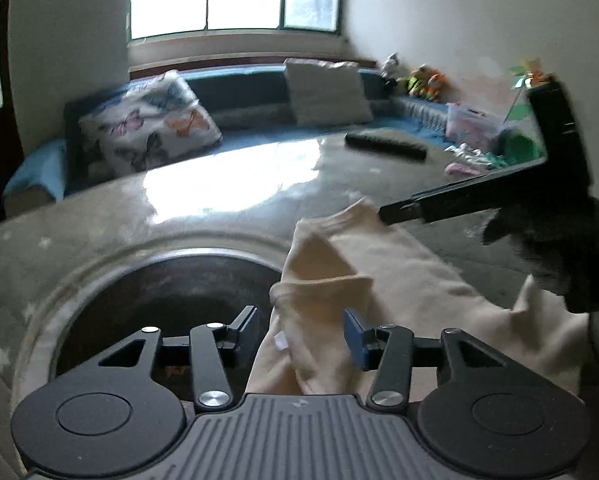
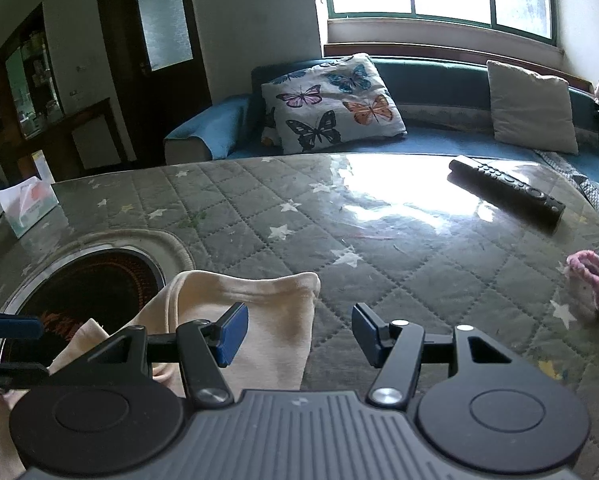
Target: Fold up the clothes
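Note:
A cream garment [image 1: 379,276] lies crumpled on the quilted grey table, beside a round dark opening. It also shows in the right wrist view [image 2: 259,320]. My left gripper [image 1: 301,334] is open, its fingers on either side of a fold of the garment, just above it. My right gripper [image 2: 299,332] is open and empty, over the garment's right edge; its left finger [image 2: 231,332] is above the cloth. In the left wrist view the right gripper [image 1: 387,214] comes in from the right with its tips at the garment's far corner.
A round dark opening [image 1: 171,308] is set into the table [image 2: 379,232] at the left. A black remote [image 2: 507,190] lies far right, a pink fuzzy item [image 2: 591,280] at the right edge, a tissue box [image 2: 27,204] far left. A blue sofa with pillows stands behind.

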